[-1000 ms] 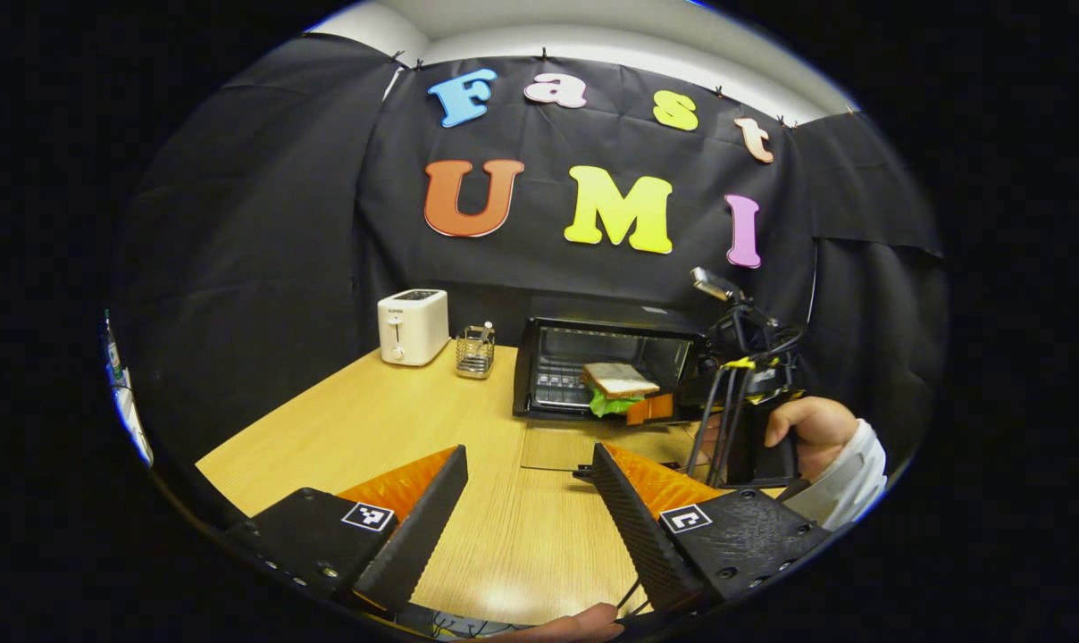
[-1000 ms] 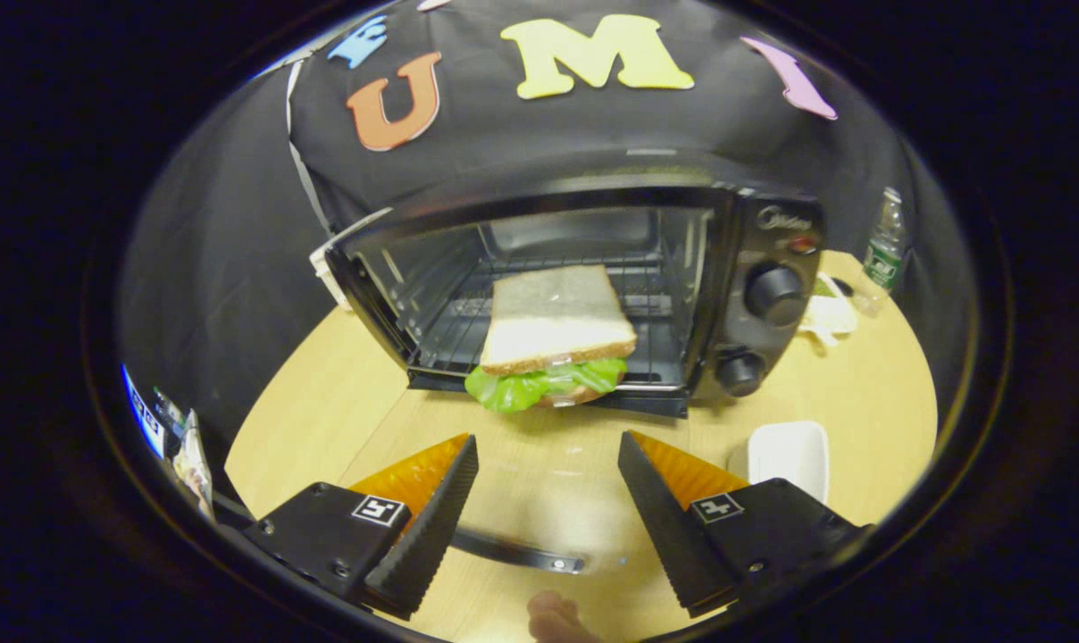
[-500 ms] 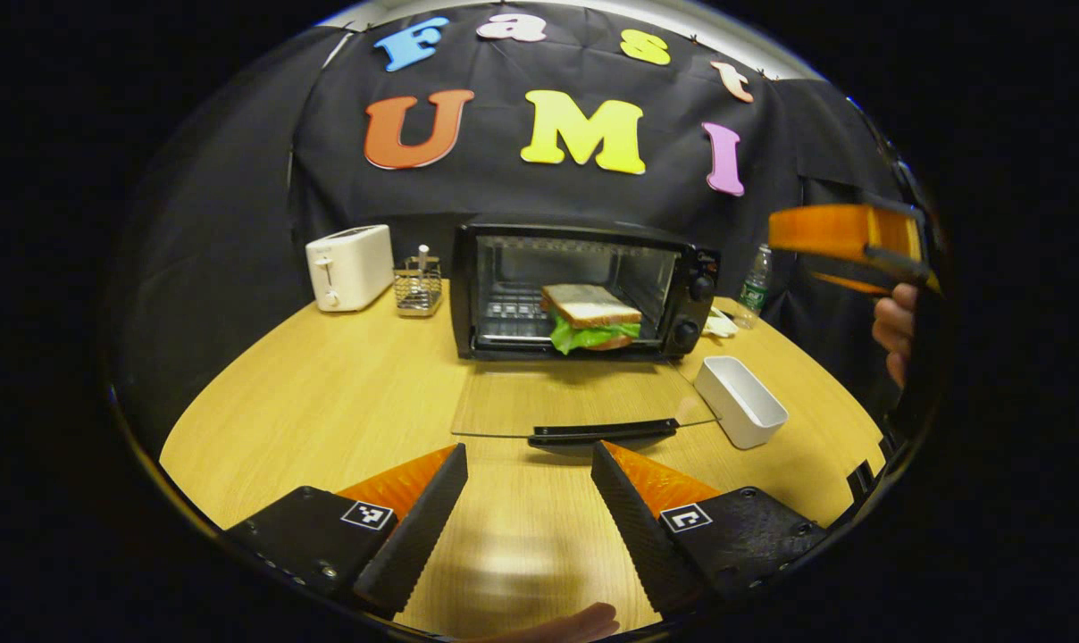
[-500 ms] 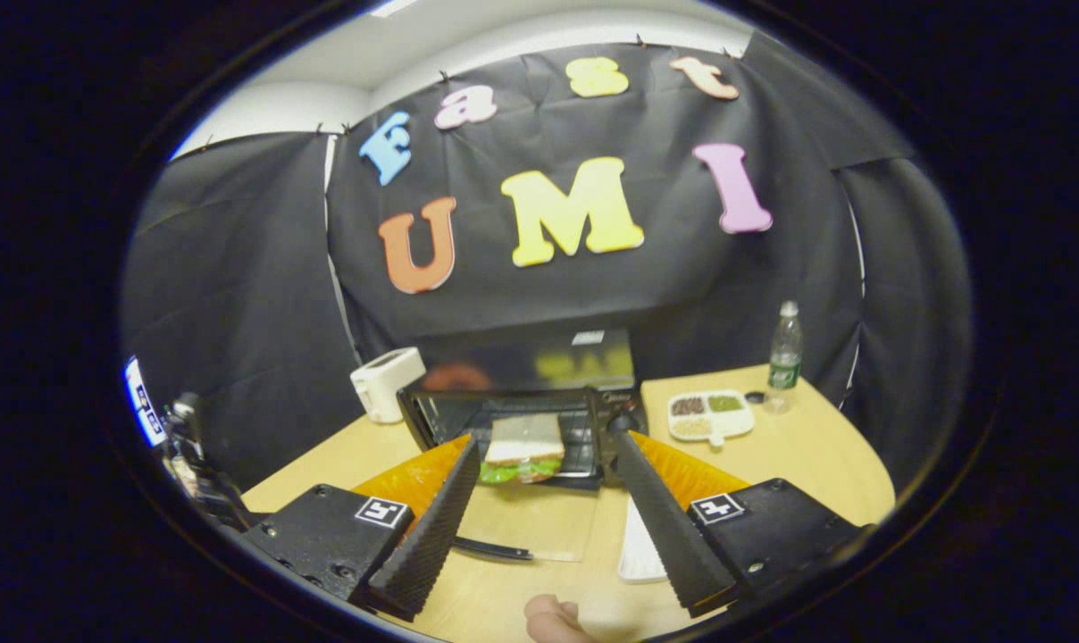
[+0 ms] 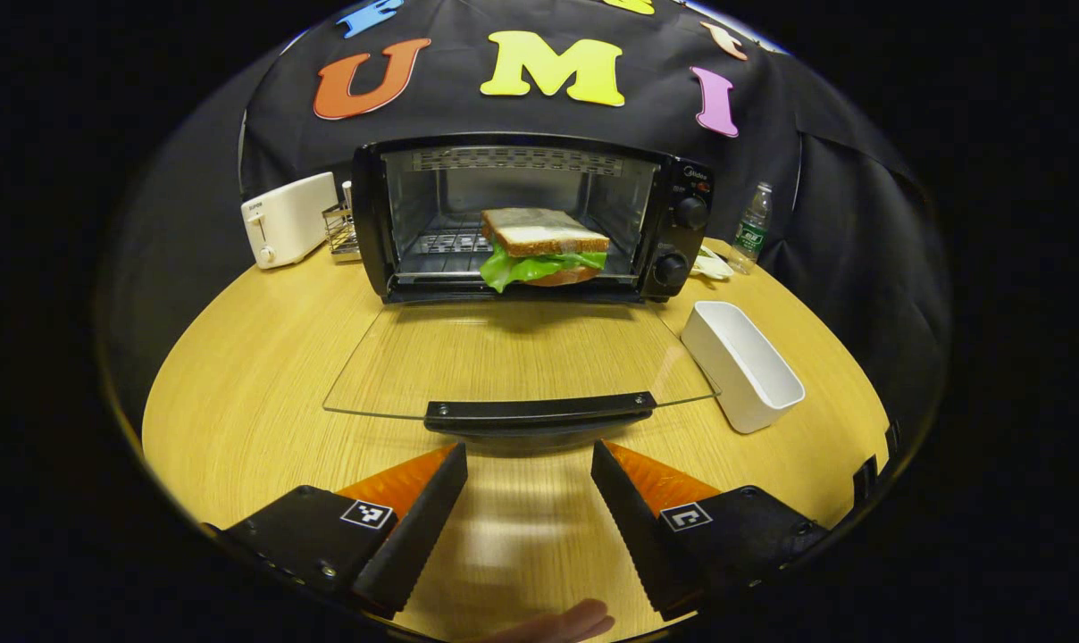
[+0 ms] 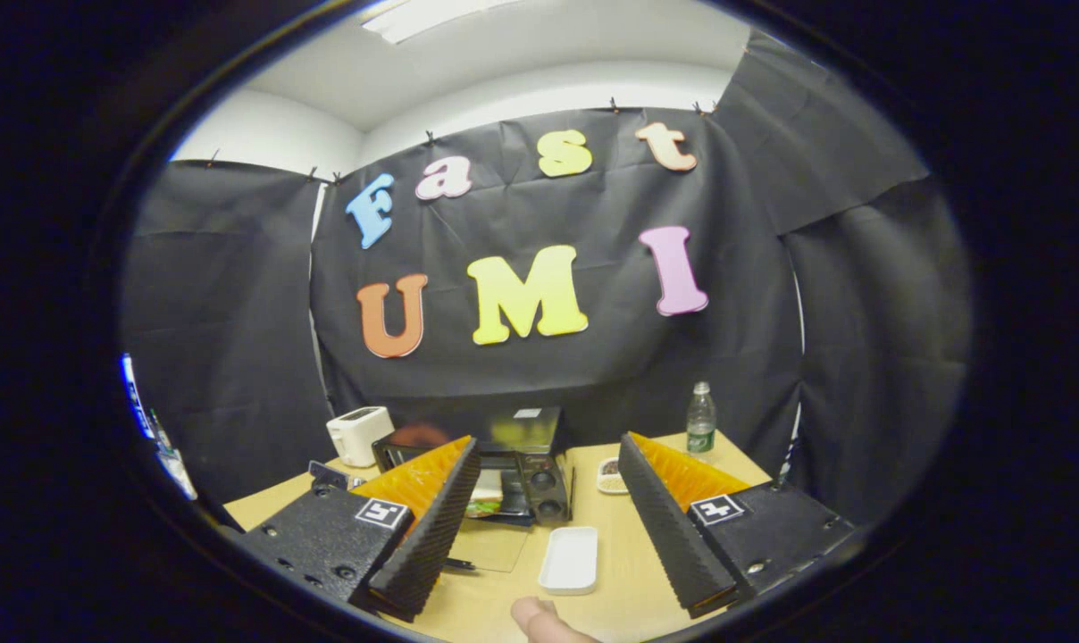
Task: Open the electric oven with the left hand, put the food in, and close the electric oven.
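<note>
The black electric oven [image 5: 539,214] stands at the back of the wooden table with its glass door [image 5: 513,357] folded down flat. A sandwich [image 5: 544,246] of white bread and lettuce lies on the front of the rack inside, overhanging the sill. My left gripper [image 5: 529,464] is open just in front of the door's black handle [image 5: 539,413], with nothing between its fingers. My right gripper [image 6: 548,469] is open and empty, high above the table and well back from the oven [image 6: 513,478].
A white rectangular dish [image 5: 743,364] lies right of the door. A white toaster [image 5: 285,219] and a wire holder [image 5: 343,228] stand left of the oven. A water bottle [image 5: 752,237] and a small plate [image 5: 711,264] are at the back right.
My left gripper has moved forward up to the door handle. My right gripper has let go of the sandwich on the rack, pulled back and risen far away from the oven.
</note>
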Demonstrator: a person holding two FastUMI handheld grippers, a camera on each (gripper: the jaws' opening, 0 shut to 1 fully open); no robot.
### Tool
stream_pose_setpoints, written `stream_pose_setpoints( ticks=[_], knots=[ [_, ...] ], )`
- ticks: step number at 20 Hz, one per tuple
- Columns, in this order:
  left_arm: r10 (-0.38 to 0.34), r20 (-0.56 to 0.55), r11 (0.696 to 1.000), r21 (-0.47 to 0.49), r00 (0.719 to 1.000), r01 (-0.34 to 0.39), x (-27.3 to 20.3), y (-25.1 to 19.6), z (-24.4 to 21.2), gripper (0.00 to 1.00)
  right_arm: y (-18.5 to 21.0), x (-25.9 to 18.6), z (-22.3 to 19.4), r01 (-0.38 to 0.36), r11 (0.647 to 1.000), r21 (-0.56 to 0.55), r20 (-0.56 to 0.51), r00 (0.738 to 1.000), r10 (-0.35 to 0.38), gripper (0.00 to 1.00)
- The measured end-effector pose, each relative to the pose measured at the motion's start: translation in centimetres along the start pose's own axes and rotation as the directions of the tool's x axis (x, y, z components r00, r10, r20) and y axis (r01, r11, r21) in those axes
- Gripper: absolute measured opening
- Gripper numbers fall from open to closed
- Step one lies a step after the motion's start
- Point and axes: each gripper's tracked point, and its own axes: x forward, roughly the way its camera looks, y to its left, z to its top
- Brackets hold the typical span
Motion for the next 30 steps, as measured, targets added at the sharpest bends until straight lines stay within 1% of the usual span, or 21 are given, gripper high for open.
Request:
stream_pose_setpoints(
  ticks=[4,9,14,17,21,24,27,28,30],
  knots=[
    [0.029,-0.054,0.999,-0.011,0.998,-0.03,1.1,0.0,-0.5,0.93,-1.8,-0.7,0.5,0.01,1.0,-0.018,0.044,0.999,-0.009,0.93],
    [0.027,-0.043,1.0,-0.016,0.999,-0.027,0.3,0.0,0.5,0.93,-4.3,-1.1,0.1,0.032,0.999,0.008,0.028,0.999,-0.032,0.93],
    [0.032,0.016,0.999,-0.021,0.999,-0.031,-1.2,-0.1,3.2,0.93,-4.5,-0.7,-0.3,0.012,1.0,0.02,0.01,1.0,-0.012,0.93],
    [0.029,0.046,1.0,-0.014,0.999,-0.028,-1.7,0.0,5.2,0.93,-4.7,-0.8,-0.2,0.015,1.0,0.017,0.005,1.0,-0.016,0.93],
    [0.019,0.127,1.0,-0.004,0.992,-0.019,-2.2,0.1,8.9,0.96,-4.9,-0.7,-0.1,0.022,1.0,0.012,0.004,1.0,-0.023,0.93],
    [-0.014,0.178,1.0,-0.022,0.984,0.018,-1.2,0.1,11.3,0.98,-5.1,-0.7,-0.3,0.023,1.0,0.015,0.001,1.0,-0.023,0.93],
    [-0.007,0.224,1.0,0.005,0.975,0.006,0.4,0.6,13.5,0.98,-5.6,-0.7,-0.1,0.033,0.999,0.011,0.002,0.999,-0.033,0.93],
    [0.008,0.242,1.0,0.011,0.97,-0.011,0.9,1.0,14.1,0.98,-5.6,-0.7,-0.1,0.036,0.999,0.009,0.004,0.999,-0.036,0.93],
    [0.02,0.264,1.0,0.007,0.964,-0.023,2.1,1.5,15.3,0.98,-5.8,-0.7,-0.1,0.042,0.999,0.008,0.004,0.999,-0.042,0.93]
  ],
)
